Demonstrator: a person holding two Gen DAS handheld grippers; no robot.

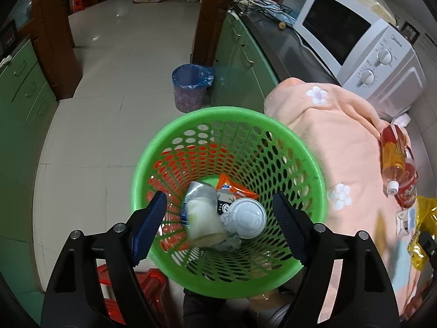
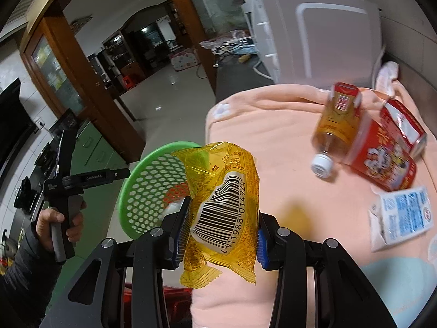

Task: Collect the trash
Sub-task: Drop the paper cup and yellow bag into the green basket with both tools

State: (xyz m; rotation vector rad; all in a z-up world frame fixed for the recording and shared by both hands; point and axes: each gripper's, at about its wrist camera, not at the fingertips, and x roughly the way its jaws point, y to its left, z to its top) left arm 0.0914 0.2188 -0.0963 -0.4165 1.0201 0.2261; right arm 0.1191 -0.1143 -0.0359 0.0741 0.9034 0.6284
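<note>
Kitchen counter, peach towel (image 2: 286, 164) spread over it. Right gripper (image 2: 218, 235) clamps a yellow wrapper (image 2: 226, 207), raised above the towel, just beside the green basket (image 2: 142, 191). Left gripper (image 1: 218, 227) hangs spread wide, holding nothing, over the basket (image 1: 300, 158). Basket contents show only in the left view: white lid (image 1: 247, 217), crumpled trash, blurry. Bottle (image 2: 333, 125), red carton (image 2: 387, 150), white carton (image 2: 404, 216) lie on the towel; wrapper's lower edge cut off in the left view.

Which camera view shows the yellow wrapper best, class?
The right wrist view: the yellow wrapper fills the centre, pinched in the right claw, barcode readable. The left wrist view shows only a crumpled part at its right edge.
</note>
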